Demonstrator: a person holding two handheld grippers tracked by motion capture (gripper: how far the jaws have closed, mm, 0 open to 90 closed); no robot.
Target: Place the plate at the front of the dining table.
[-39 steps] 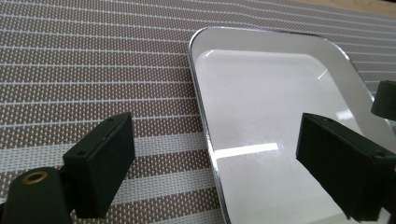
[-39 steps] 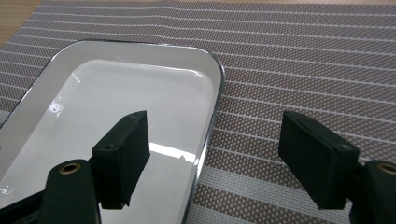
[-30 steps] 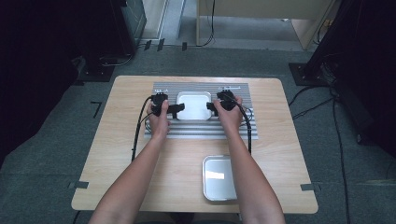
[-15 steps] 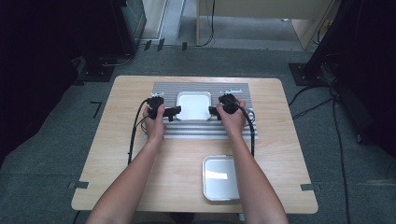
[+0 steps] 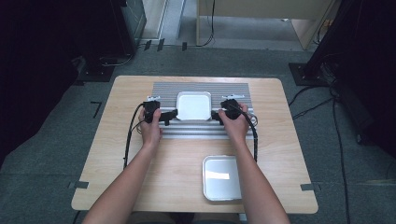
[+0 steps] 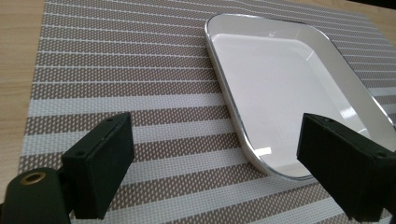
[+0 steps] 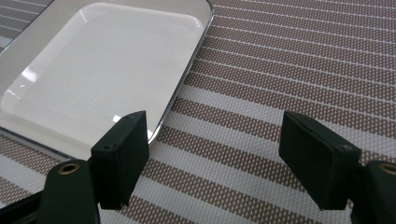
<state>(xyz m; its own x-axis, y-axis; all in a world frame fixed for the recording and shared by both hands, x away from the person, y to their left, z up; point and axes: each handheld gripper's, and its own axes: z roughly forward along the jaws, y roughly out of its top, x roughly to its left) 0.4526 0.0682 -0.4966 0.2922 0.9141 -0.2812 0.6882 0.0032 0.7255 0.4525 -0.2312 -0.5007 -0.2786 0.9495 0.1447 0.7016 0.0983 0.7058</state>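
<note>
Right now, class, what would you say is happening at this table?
A person holds the left gripper and the right gripper on either side of a white square tray lying on a striped mat. Both stand open at the tray's near corners, not gripping it. A metal tray sits nearer the person.

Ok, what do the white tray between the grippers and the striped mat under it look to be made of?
White tray: glossy, smooth, with sharp highlights and a thin bright rim; probably glazed ceramic or hard plastic, and I cannot tell which. Striped mat: a woven mesh in brown and pale bands with a visible open weave and matte finish, likely a vinyl or plastic-fibre placemat.
</note>
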